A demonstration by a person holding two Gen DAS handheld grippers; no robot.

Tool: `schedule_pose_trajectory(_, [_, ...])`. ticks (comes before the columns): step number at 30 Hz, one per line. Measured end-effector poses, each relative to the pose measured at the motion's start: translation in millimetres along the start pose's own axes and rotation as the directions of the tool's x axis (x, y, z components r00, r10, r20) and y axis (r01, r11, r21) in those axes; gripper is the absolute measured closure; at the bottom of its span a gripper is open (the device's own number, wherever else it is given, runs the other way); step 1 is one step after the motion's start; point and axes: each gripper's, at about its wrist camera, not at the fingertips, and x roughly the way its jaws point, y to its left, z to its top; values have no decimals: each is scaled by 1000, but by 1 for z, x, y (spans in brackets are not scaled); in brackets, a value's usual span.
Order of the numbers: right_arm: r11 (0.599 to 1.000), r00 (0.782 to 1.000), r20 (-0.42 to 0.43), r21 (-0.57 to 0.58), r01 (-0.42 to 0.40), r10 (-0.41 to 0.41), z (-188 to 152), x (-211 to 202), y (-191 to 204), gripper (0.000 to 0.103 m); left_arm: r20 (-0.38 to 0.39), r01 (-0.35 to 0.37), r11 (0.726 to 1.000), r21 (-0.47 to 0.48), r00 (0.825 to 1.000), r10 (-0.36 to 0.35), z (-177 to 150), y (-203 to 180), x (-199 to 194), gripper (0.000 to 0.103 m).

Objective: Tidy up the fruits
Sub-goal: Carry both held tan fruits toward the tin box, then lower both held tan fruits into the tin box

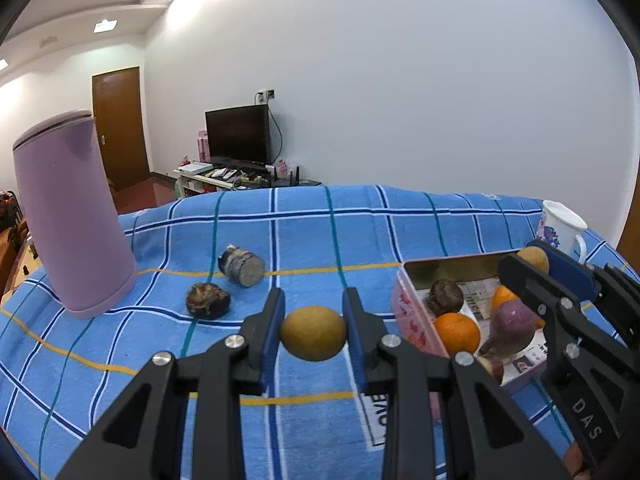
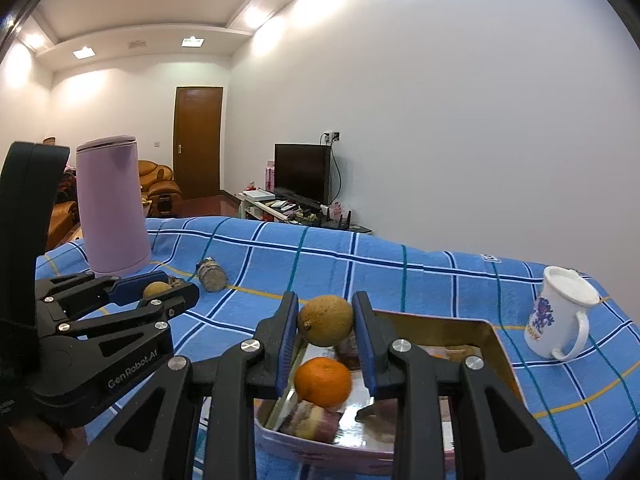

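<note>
Ahead of the left claw point(image 1: 313, 338), open checked table point(image 1: 304, 232) runs to the far edge. To its front left lie a dark shrivelled fruit point(image 1: 208, 301) and a toppled jar point(image 1: 241, 265), with the tall lilac canister point(image 1: 72, 216) beyond. The pink tin point(image 1: 412, 320) and right claw point(image 1: 528, 264) block its right.
</note>
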Motion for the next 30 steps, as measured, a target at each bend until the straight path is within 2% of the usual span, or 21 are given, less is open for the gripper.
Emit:
schedule_pose_trajectory(16, [996, 997, 3, 43, 76, -76, 0, -4, -47, 73, 19, 52, 998, 38, 998, -53, 12, -47, 2, 72])
schedule_pose_trajectory(30, [982, 986, -3, 87, 167, -167, -1, -4, -98, 73, 23, 94, 993, 75, 995, -96, 22, -83, 13, 72])
